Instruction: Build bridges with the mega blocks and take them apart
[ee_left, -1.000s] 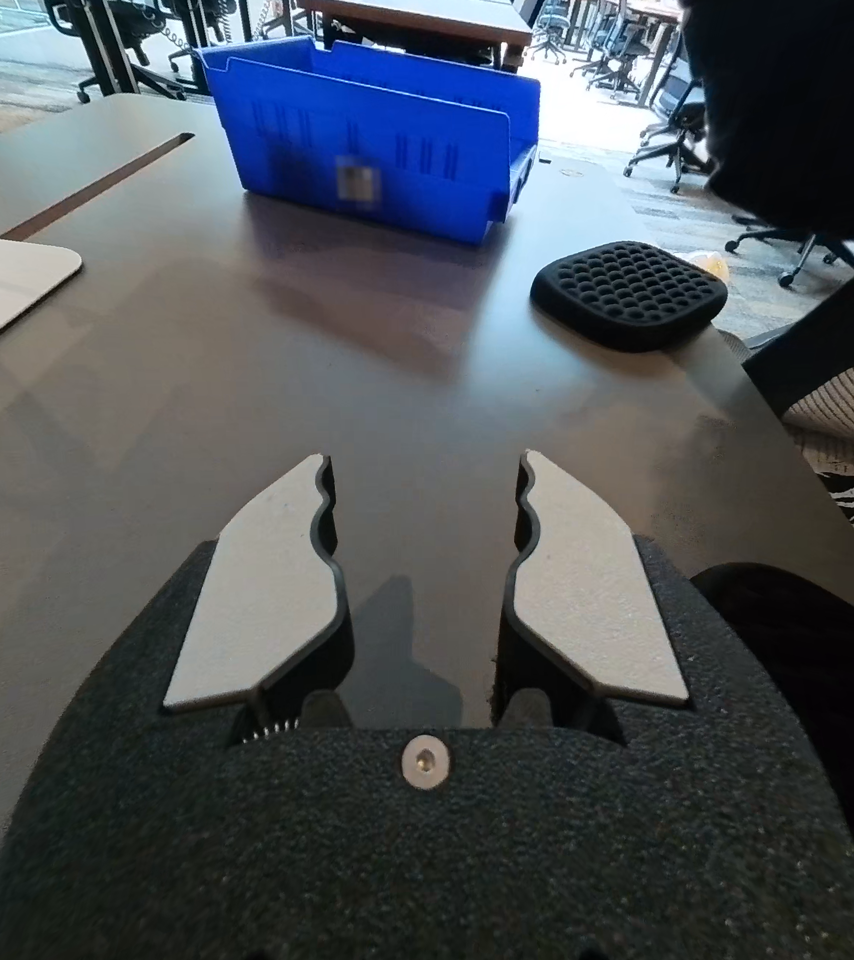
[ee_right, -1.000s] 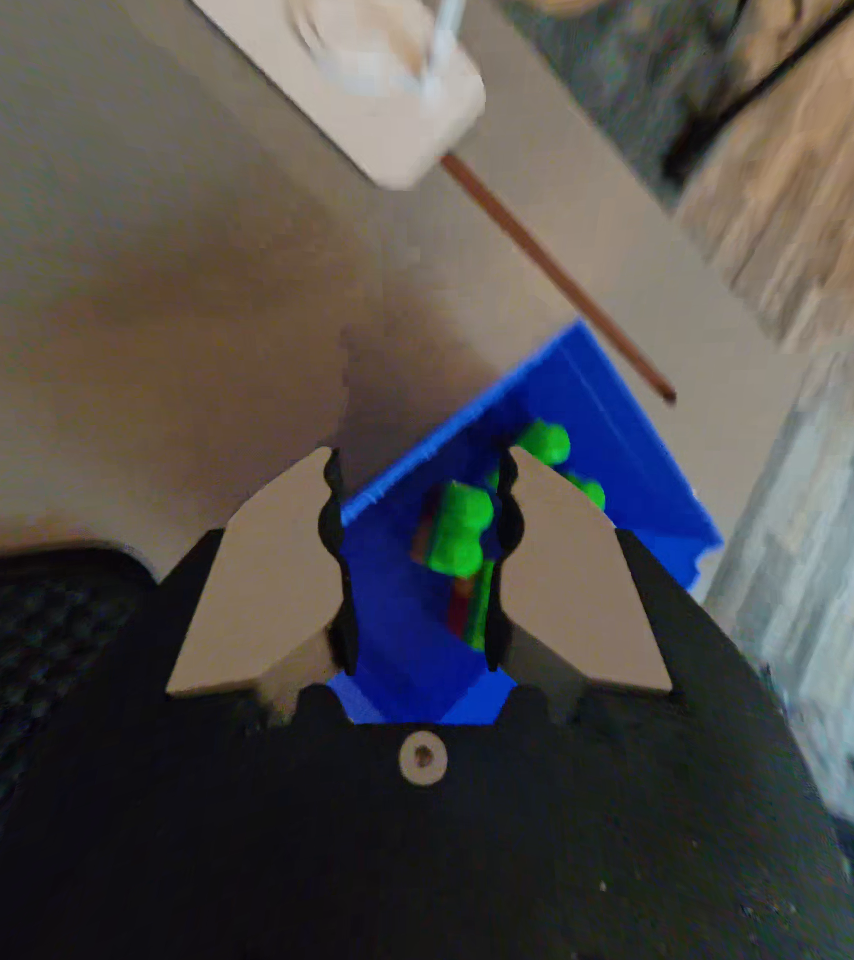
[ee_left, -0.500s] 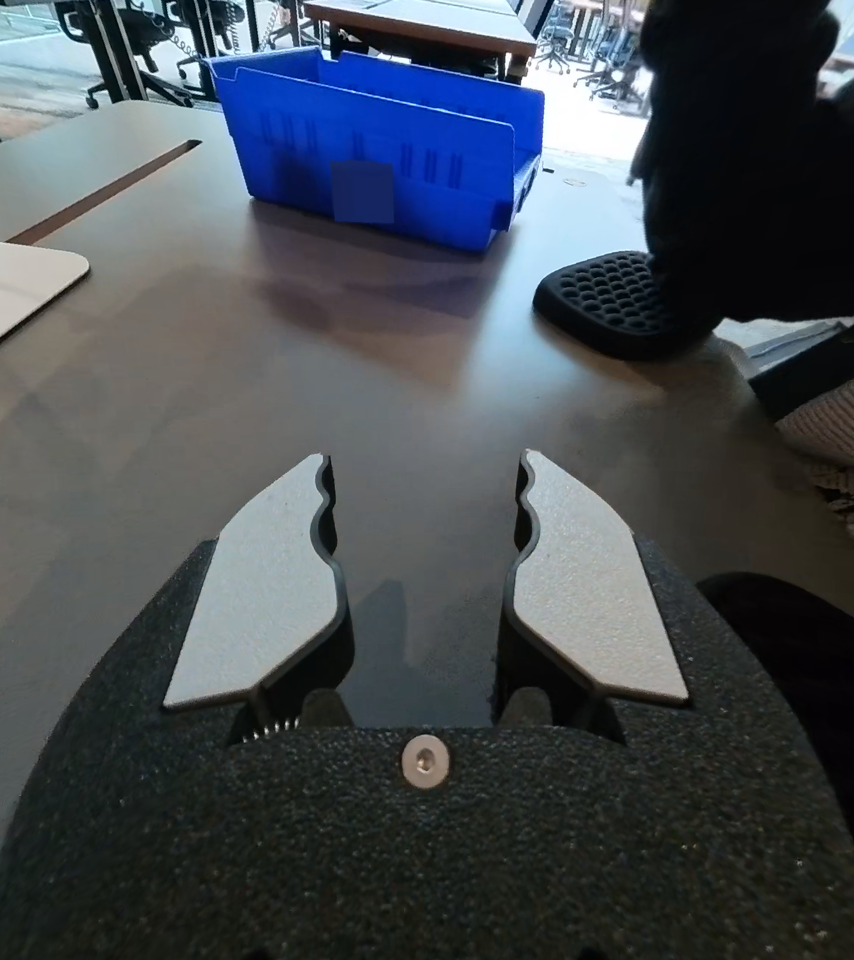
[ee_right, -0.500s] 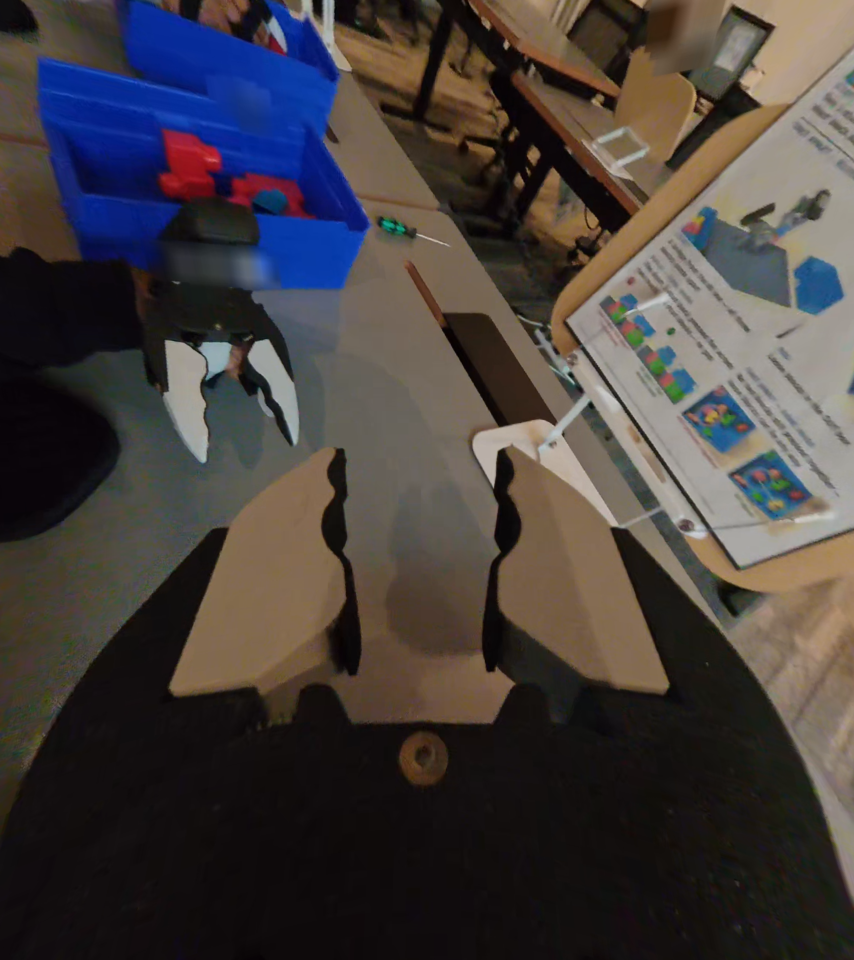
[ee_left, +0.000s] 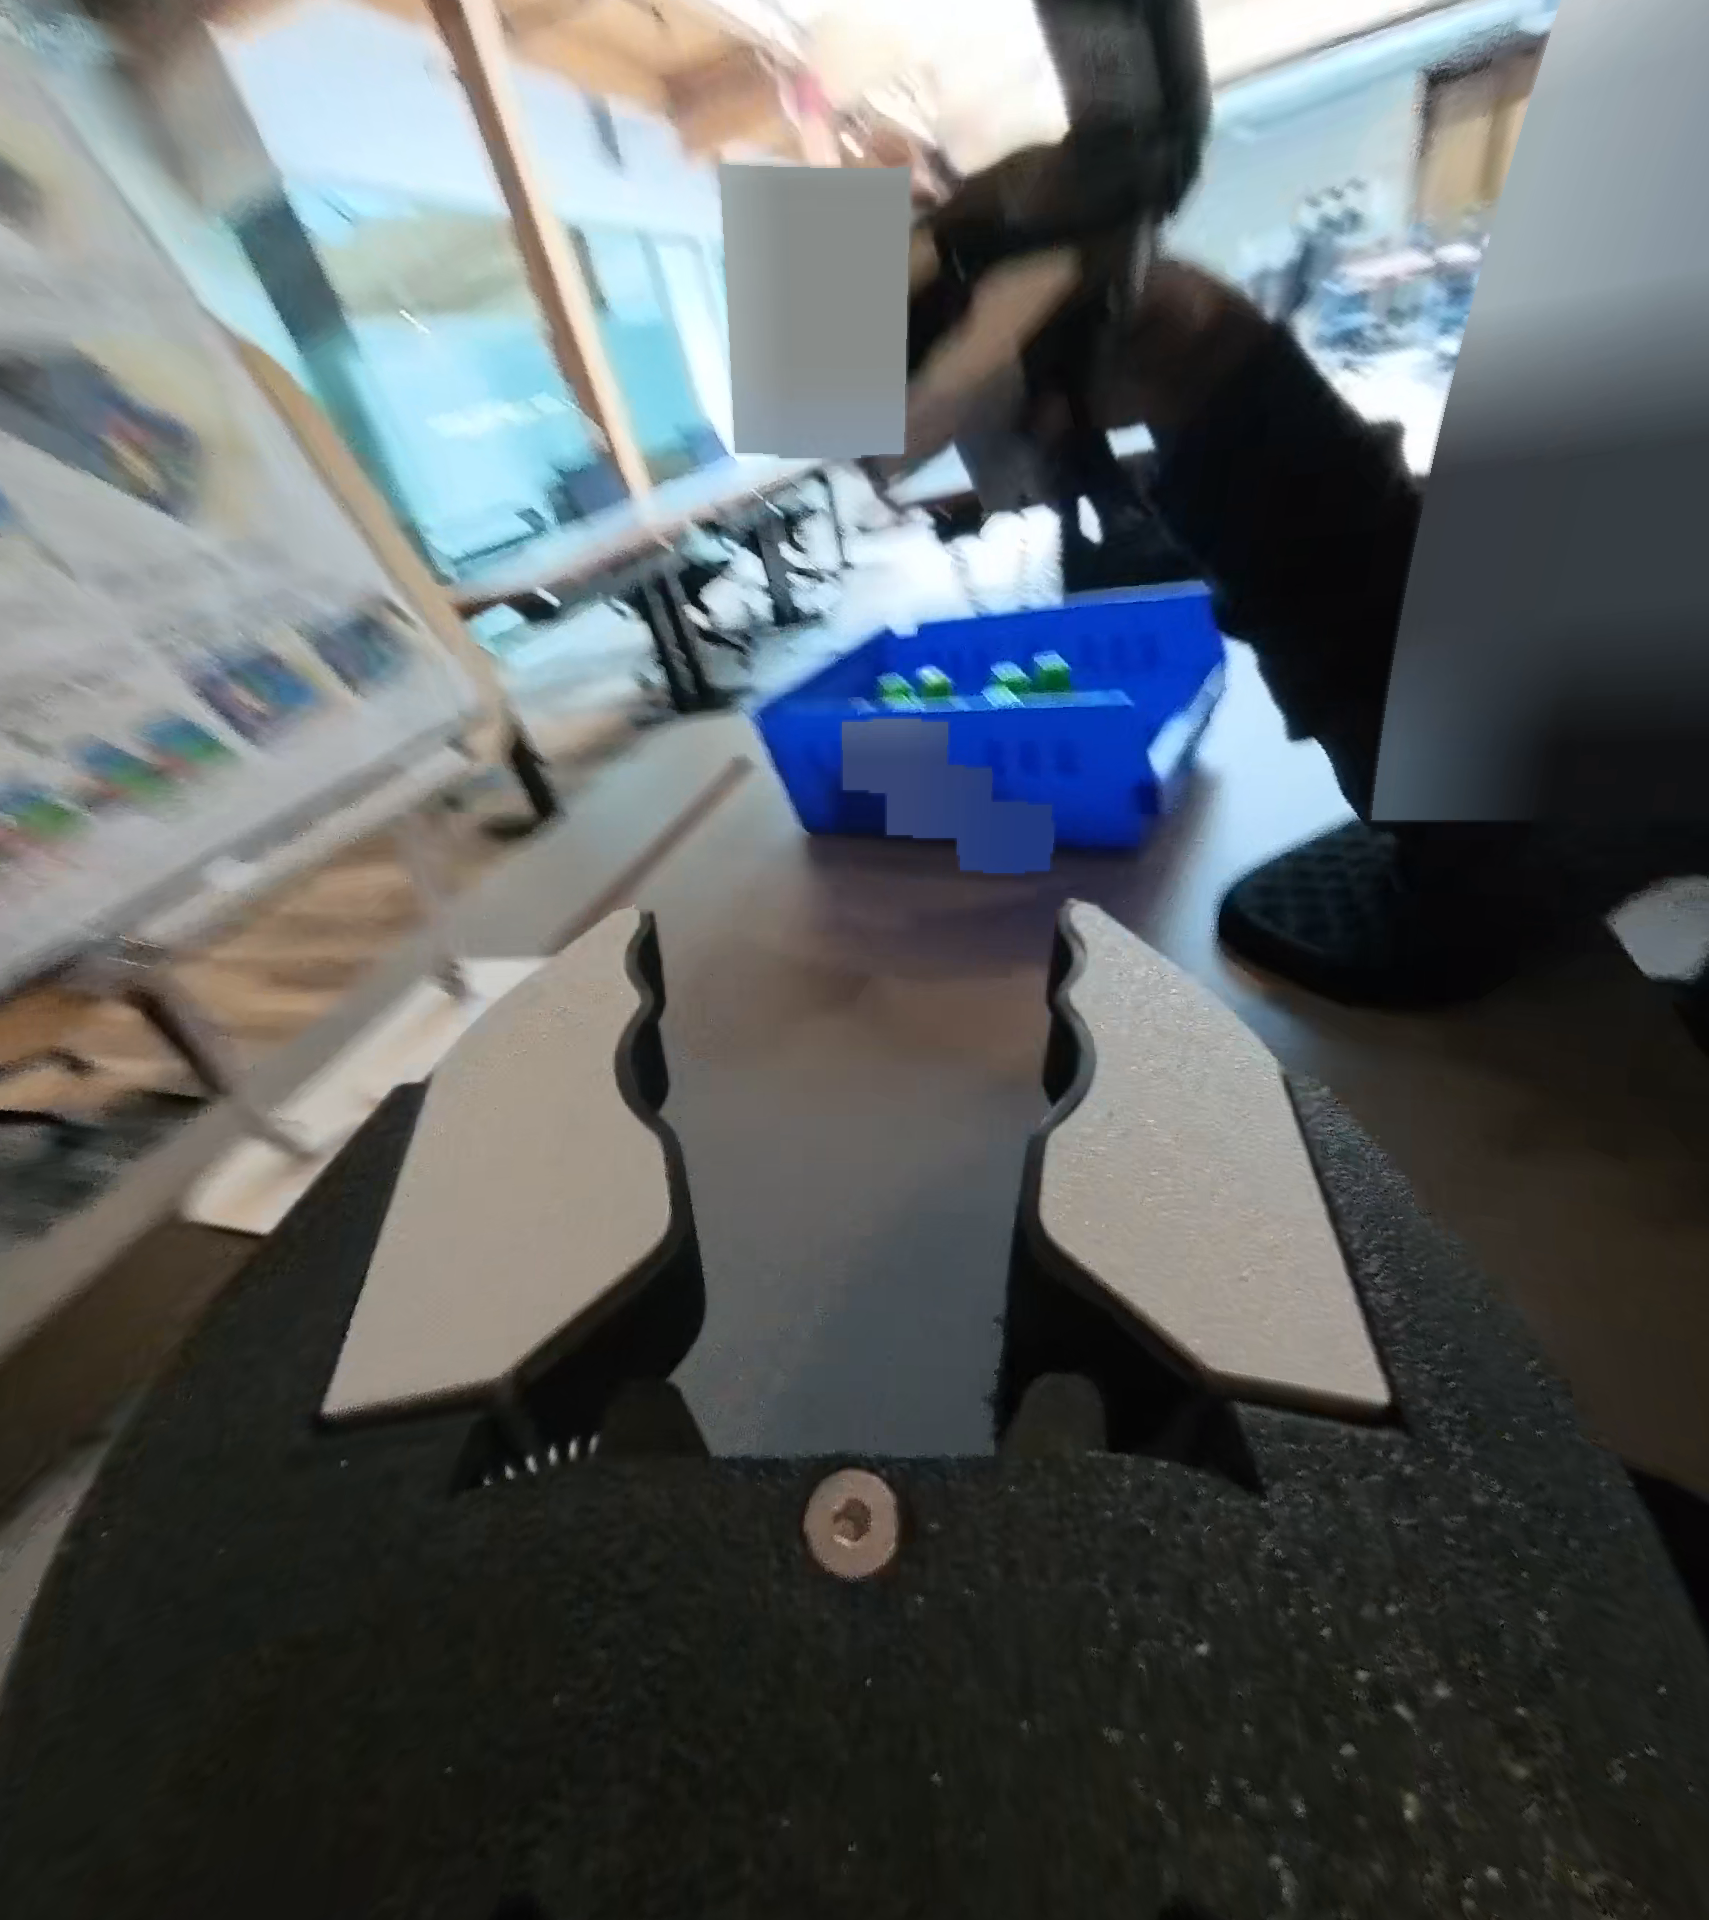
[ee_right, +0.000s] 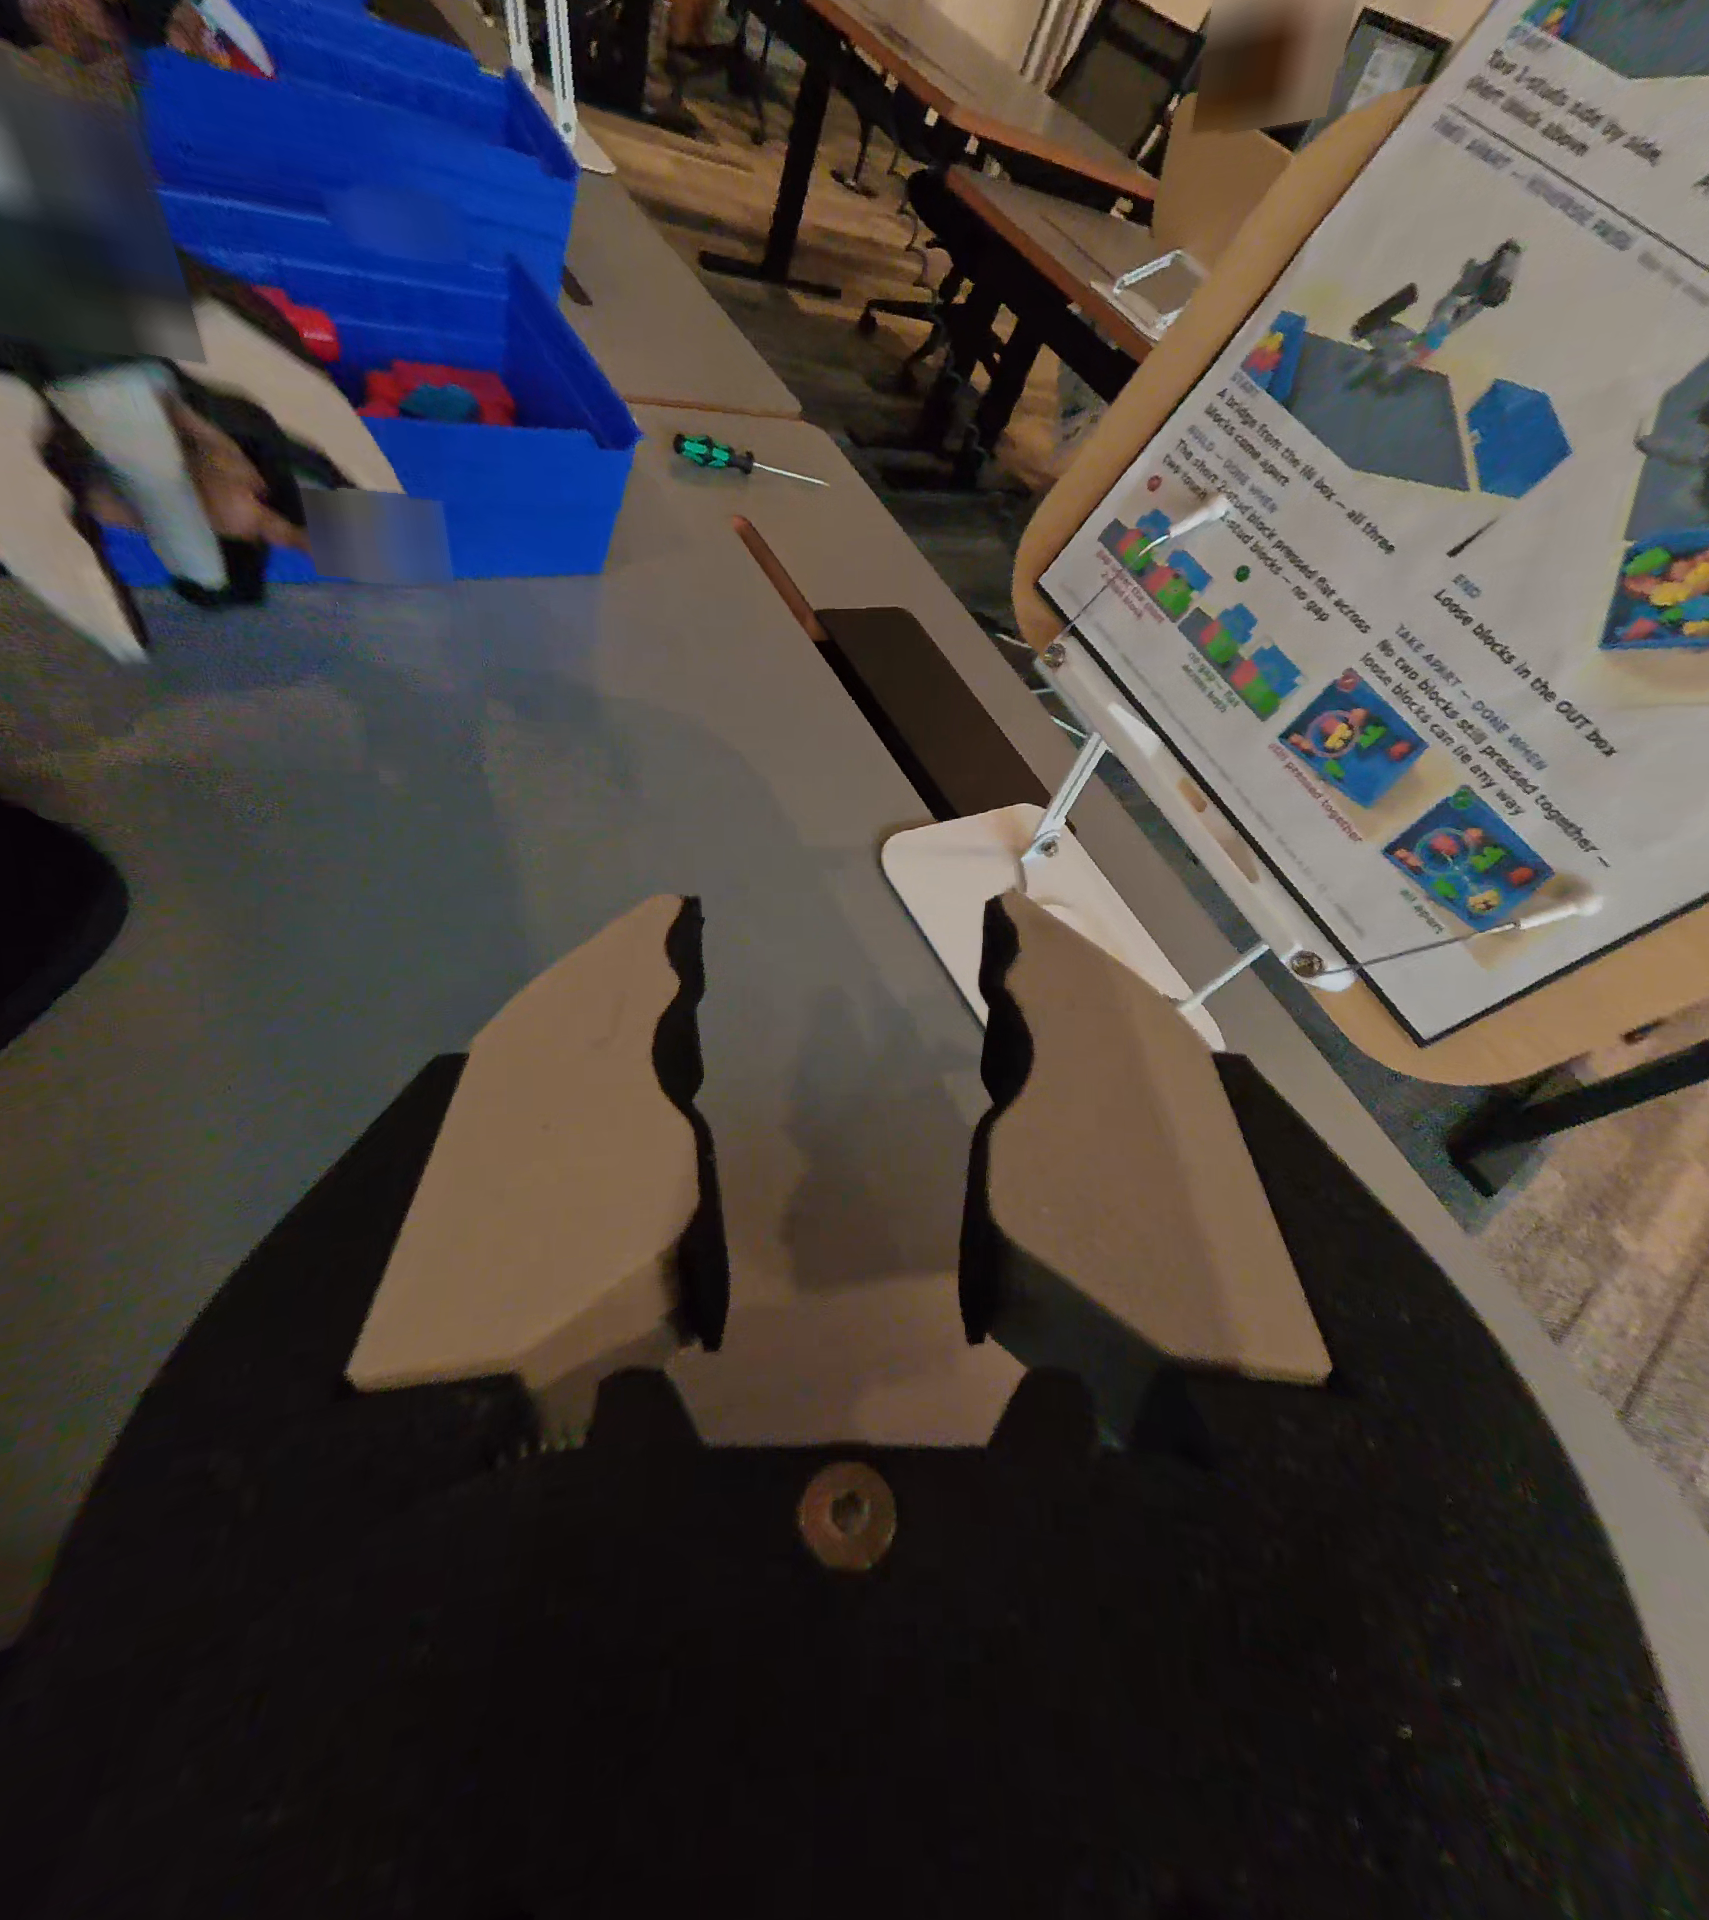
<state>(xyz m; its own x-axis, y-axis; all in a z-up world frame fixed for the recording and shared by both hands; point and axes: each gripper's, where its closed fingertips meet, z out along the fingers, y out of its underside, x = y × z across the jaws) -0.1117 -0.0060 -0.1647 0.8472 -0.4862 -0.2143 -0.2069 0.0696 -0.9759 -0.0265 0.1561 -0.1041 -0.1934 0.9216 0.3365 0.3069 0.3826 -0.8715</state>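
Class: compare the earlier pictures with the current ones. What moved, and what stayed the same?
The left tool swung up off the table toward the blue bin of green blocks. The right tool turned from above a bin to level over the table. Both stayed open and empty.

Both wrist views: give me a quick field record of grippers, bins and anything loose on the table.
left gripper: open, nothing between its fingers, above bare table
right gripper: open, empty, over the table
bin ahead of left gripper: blue bin, green blocks showing above its rim
bins in right wrist view: blue bin holding red blocks
loose tool: green-handled screwdriver on the table, right of that bin
other: instruction board on a stand at the right table edge
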